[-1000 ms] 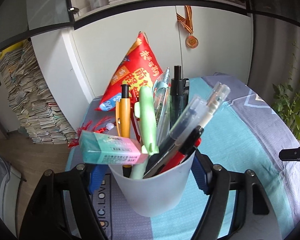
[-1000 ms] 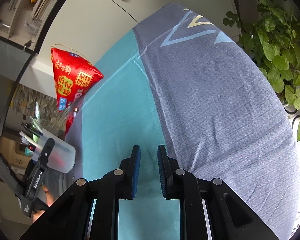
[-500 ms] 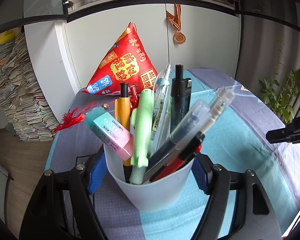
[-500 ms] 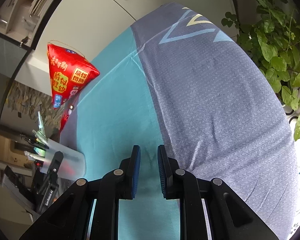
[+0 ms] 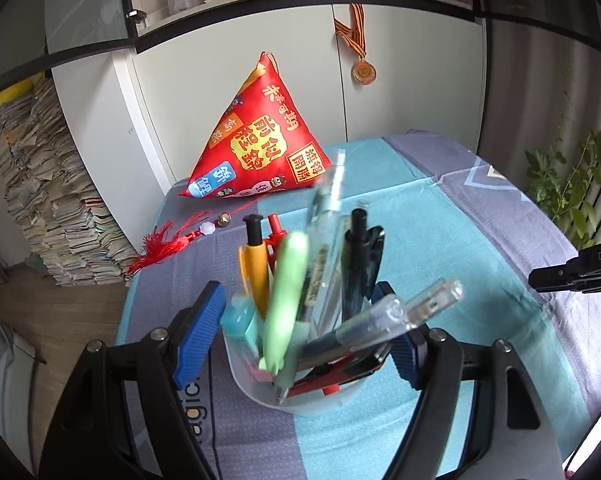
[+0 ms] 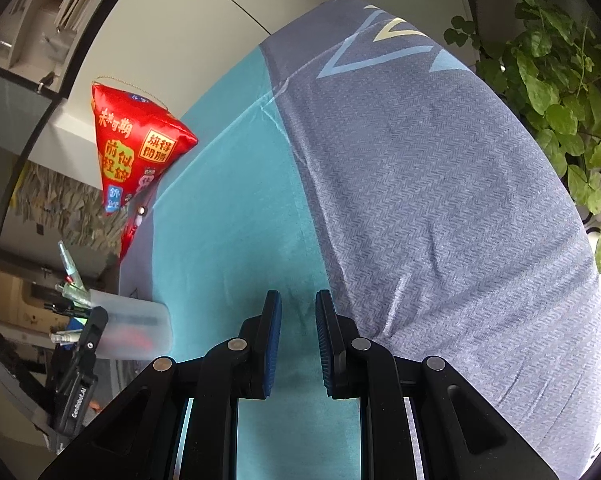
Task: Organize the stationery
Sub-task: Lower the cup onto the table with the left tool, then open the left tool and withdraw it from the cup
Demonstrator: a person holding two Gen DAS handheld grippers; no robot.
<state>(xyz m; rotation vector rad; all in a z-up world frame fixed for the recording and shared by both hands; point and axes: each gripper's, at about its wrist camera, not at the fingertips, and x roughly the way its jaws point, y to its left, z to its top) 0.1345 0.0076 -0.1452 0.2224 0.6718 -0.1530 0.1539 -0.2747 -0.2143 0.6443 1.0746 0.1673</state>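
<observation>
L gripper [image 5: 300,344] astride pen cup [image 5: 312,396] on tablecloth [image 5: 480,240].
Jaws just opening; L pad off cup wall, pens + eraser [image 5: 240,320] inside. R gripper [image 6: 298,340]: narrow gap, nothing between.

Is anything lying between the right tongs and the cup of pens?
Nothing visible: only bare teal cloth lies between the right tongs and the cup. The left tongs, jaws just opening, stand around that cup.

You're looking at a frosted, matt plastic cup [image 5: 316,400] of glossy plastic pens [image 5: 380,324] — under it a woven, herringbone-textured tablecloth [image 6: 440,200]; upper centre, a shiny satin red pouch [image 5: 256,140] and a metal medal [image 5: 363,73].
</observation>
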